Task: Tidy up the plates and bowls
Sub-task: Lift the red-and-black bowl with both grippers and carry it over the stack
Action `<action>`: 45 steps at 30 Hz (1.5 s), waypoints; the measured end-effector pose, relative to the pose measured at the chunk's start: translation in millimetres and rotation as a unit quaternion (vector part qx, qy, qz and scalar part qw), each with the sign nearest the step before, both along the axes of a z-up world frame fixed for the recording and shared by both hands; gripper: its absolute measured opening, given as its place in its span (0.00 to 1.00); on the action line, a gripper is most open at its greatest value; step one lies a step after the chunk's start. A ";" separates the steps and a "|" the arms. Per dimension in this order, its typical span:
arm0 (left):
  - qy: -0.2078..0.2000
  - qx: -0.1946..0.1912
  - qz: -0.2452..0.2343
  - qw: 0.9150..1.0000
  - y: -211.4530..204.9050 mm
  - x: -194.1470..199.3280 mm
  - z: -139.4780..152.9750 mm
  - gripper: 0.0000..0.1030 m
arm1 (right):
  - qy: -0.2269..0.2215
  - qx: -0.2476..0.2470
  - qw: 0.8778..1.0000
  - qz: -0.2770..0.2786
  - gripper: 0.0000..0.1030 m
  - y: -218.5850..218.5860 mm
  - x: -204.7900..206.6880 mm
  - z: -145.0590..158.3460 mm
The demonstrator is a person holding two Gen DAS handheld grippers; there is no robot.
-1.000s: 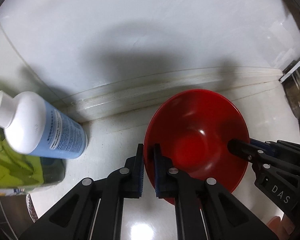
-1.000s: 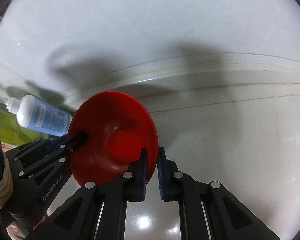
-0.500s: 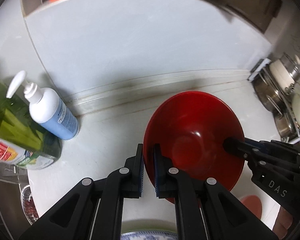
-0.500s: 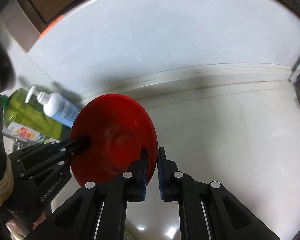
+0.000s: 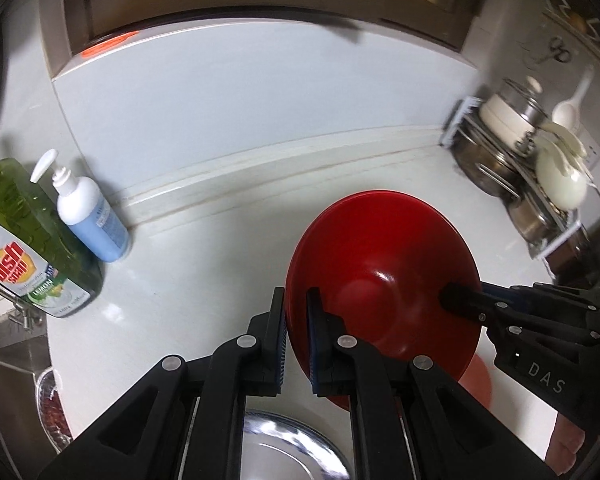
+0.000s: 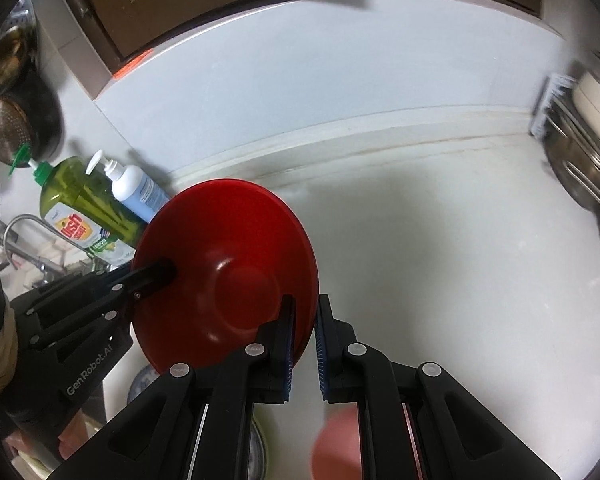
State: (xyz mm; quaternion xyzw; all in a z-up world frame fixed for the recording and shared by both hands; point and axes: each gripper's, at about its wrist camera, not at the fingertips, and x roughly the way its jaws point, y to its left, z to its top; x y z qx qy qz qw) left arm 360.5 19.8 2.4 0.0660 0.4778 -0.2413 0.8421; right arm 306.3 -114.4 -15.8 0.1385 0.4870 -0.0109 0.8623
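A red bowl [image 5: 384,276] is held in the air above the white counter [image 5: 204,280] by both grippers. My left gripper [image 5: 296,340] is shut on its left rim. My right gripper [image 6: 304,344] is shut on its right rim, and it shows in the left wrist view [image 5: 460,300] at the bowl's right side. The bowl [image 6: 228,268] tilts, inside facing the cameras. A steel plate [image 5: 288,448] lies below the left gripper. A small pinkish-red dish [image 5: 478,380] lies under the bowl.
A green dish soap bottle [image 5: 28,240] and a white and blue pump bottle [image 5: 92,216] stand at the left by the wall. A rack with pots and white dishes [image 5: 540,168] stands at the right. A sink tap [image 6: 28,232] is far left.
Both grippers have risen and pulled back from the wall with the red bowl between them. More of the counter, the bottles, the rack and the steel plate have come into view.
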 end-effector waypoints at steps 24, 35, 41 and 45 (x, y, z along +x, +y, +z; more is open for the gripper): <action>0.026 0.005 -0.087 0.996 -58.9 -92.0 -19.9 0.11 | 0.026 -0.001 0.998 -0.062 0.11 -56.3 -119.9 -18.0; 0.063 0.035 -0.118 0.990 -79.3 -99.1 -53.5 0.11 | 0.059 0.018 0.993 -0.098 0.11 -77.6 -142.8 -52.8; 0.077 0.053 -0.126 0.988 -85.8 -99.2 -71.3 0.11 | 0.072 0.024 0.991 -0.108 0.11 -83.0 -144.6 -67.3; 0.079 0.061 -0.126 0.987 -90.1 -98.8 -78.8 0.11 | 0.081 0.022 0.991 -0.106 0.11 -84.0 -143.3 -77.9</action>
